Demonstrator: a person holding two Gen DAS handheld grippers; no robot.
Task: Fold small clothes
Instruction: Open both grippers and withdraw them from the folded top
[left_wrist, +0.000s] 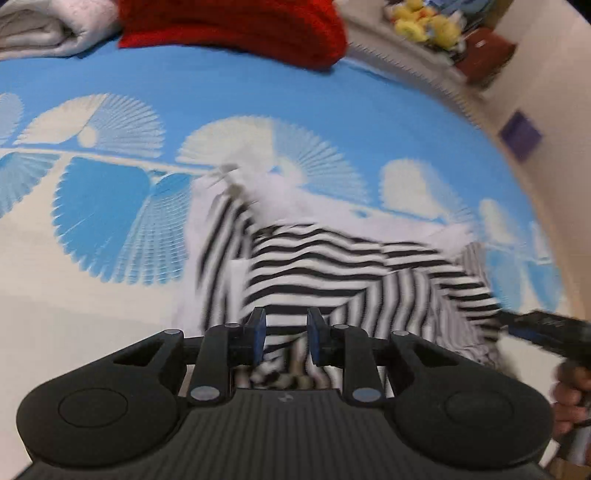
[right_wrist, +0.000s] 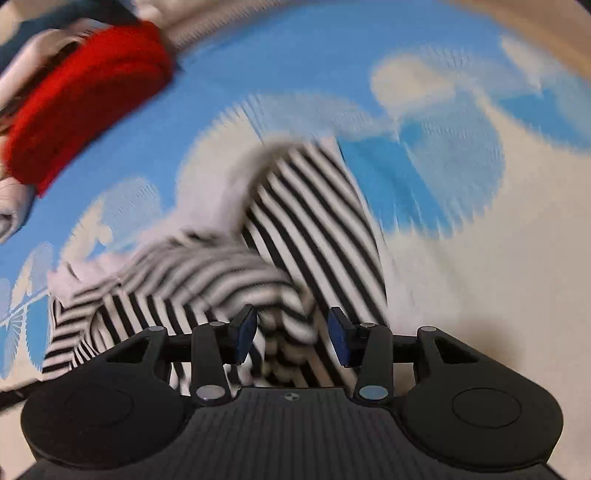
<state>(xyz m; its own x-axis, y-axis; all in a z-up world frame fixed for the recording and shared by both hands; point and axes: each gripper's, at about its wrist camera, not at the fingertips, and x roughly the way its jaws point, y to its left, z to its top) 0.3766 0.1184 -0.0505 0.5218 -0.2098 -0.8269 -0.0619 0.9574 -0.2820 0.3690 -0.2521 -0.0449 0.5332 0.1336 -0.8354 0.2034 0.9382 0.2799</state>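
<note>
Hovering over black-and-white striped knit garment (left_wrist: 354, 273) on blue-and-cream patterned bedsheet (left_wrist: 110, 295): left gripper (left_wrist: 286, 341) and right gripper (right_wrist: 291, 338), jaws parted, gripping nothing.

A: Count's in — one striped garment (left_wrist: 332, 266) crumpled on the one blue-and-cream sheet (left_wrist: 332, 110)!

B: One red knit (left_wrist: 236, 26) up top, one white folded cloth (left_wrist: 40, 26) beside it. Two tools: left tool (left_wrist: 286, 334), right tool (right_wrist: 291, 334).
</note>
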